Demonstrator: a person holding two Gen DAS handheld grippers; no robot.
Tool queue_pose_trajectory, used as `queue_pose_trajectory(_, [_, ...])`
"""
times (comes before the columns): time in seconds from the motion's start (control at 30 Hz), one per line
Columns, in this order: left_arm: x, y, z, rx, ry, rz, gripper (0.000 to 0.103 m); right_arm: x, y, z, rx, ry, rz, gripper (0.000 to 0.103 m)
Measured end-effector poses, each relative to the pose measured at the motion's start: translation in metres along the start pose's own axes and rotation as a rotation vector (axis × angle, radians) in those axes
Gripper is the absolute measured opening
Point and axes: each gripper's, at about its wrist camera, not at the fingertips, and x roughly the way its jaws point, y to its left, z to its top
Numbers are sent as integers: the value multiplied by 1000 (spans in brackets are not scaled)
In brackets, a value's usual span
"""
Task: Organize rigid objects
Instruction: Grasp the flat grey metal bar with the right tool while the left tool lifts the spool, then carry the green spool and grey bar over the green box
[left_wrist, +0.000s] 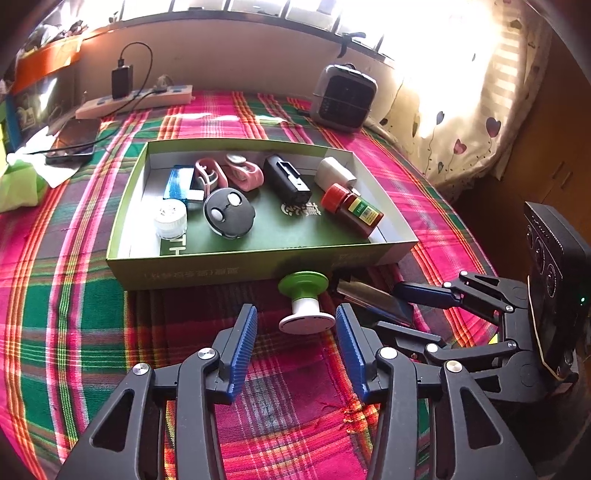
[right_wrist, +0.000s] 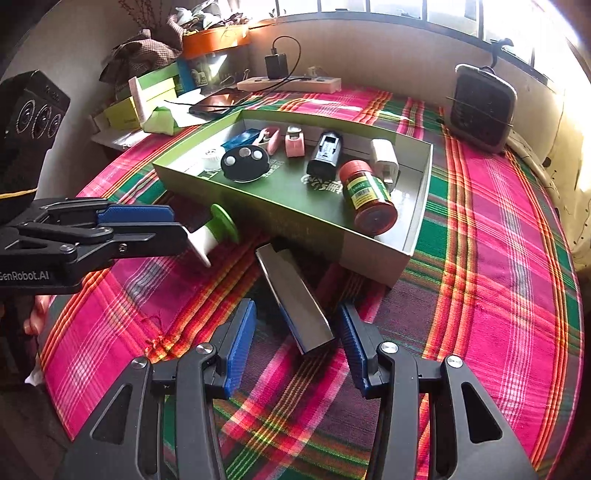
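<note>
A green-topped white spool (left_wrist: 303, 299) lies on its side on the plaid cloth, just before the green box (left_wrist: 258, 258). My left gripper (left_wrist: 295, 317) is open, its blue pads either side of the spool's white base without pressing it. A silver metal block (right_wrist: 295, 295) lies tilted against the green box (right_wrist: 303, 229). My right gripper (right_wrist: 295, 321) is open around the block's near end, with a gap on the left side. The box holds a red bottle (left_wrist: 352, 208), a round black device (left_wrist: 229, 212), a white jar (left_wrist: 170, 218) and several other small items.
A small grey fan (left_wrist: 343, 98) stands behind the box near the wall. A power strip (left_wrist: 136, 99) with a charger and a phone (left_wrist: 74, 142) lie at the back left. The two grippers sit close together, the right gripper (left_wrist: 410, 312) just right of the spool.
</note>
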Motion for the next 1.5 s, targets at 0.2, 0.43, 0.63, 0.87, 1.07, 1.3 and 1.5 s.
queue_pose_trajectory(0.2, [11,-8,1,26,29,29,44,6,2,6,3,1,-30,47])
queue_pose_trajectory(0.43, [20,-5,2,16,36,39,44,10,4,8,-12,-11,-61,47])
queue_pose_trajectory(0.63, [23,-7,4,25,24,51,44,9,6,8,-3,-16,-85,46])
queue_pose_trajectory(0.87, [23,-5,5,18,22,56,33,7,5,6,1,-19,-83,36])
queue_pose_trajectory(1.07, [22,-5,2,16,18,57,33,5,9,4,-5,-21,-79,30])
queue_pose_trajectory(1.3, [18,-6,-1,19,15,62,33,2,11,-1,6,-24,-76,25])
queue_pose_trajectory(1.5, [12,-8,-5,25,6,69,33,-3,12,-6,37,-35,-67,24])
